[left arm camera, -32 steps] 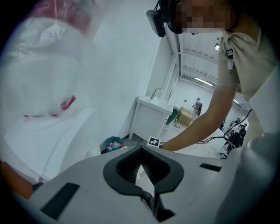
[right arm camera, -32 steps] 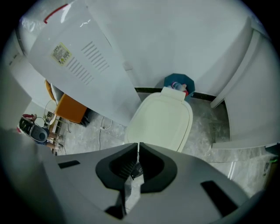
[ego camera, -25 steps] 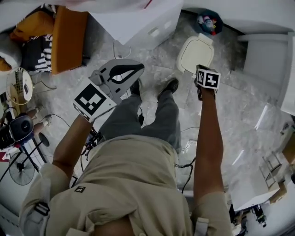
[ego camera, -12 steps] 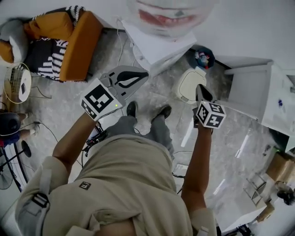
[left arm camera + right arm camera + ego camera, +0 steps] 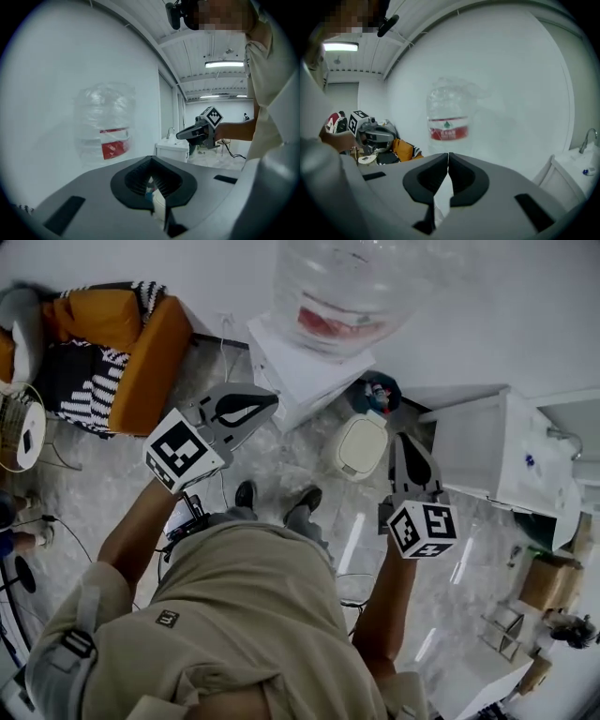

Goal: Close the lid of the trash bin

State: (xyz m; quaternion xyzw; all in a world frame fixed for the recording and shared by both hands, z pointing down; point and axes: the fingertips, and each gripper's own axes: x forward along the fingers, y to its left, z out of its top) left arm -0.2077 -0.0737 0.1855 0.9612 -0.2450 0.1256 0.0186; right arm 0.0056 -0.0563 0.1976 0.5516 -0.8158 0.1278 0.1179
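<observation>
Change: our right gripper point(image 5: 406, 442) has drawn back from the trash bin point(image 5: 349, 463) and now hangs apart from it.
Trash bin: below the water bottle point(image 5: 342, 287), cream lid point(image 5: 362, 439) down flat.
Left gripper point(image 5: 267, 401): we hold it raised, tips together, empty.
Right gripper: tips together, empty.

The trash bin point(image 5: 361, 444) sits on the floor ahead of my shoes point(image 5: 246, 494), between my left gripper point(image 5: 270, 401) and right gripper point(image 5: 405, 441). The water dispenser point(image 5: 305, 371) stands behind-left of it, with the bottle point(image 5: 342, 287) on top. A cabinet point(image 5: 483, 451) is to its right, and an armchair point(image 5: 141, 348) is far left.
</observation>
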